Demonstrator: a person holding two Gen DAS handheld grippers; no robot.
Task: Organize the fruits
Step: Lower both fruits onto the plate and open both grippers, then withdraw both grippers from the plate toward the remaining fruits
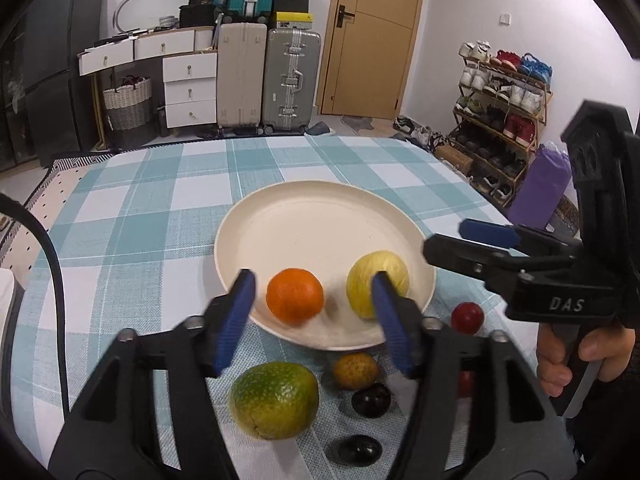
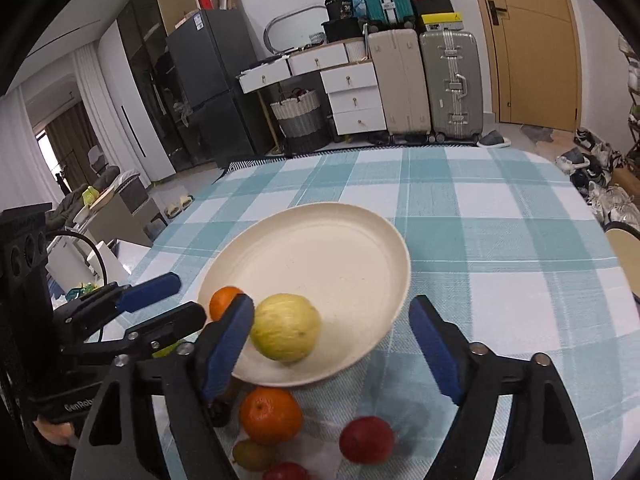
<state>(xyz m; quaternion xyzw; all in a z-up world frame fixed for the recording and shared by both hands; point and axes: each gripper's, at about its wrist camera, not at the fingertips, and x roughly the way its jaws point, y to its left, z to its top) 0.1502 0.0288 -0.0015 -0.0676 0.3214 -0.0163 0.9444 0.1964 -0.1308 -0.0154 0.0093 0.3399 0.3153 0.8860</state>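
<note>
A cream plate point(image 1: 320, 190) point(image 2: 320, 216) rests on the checked tablecloth. On its near side lie an orange point(image 1: 295, 295) point(image 2: 223, 301) and a yellow fruit point(image 1: 378, 282) point(image 2: 286, 326). My left gripper point(image 1: 314, 320) point(image 2: 170, 306) is open, its blue pads on either side of the orange with gaps showing. My right gripper point(image 2: 332, 344) point(image 1: 460, 244) is open wide around the yellow fruit; the left pad is close to it, the right pad well clear. Loose in front of the plate are a green-orange citrus point(image 1: 276, 400), a second orange point(image 2: 270, 414), a red fruit point(image 2: 366, 438) and small dark plums point(image 1: 370, 398).
A red plum point(image 1: 467, 317) lies right of the plate, a small yellow-brown fruit point(image 1: 355, 370) just in front of it. A hand point(image 1: 560, 360) grips the right tool's handle. A black cable point(image 1: 48, 248) arcs at the left. Suitcases point(image 1: 268, 76) and a shoe rack point(image 1: 500, 112) stand beyond the table.
</note>
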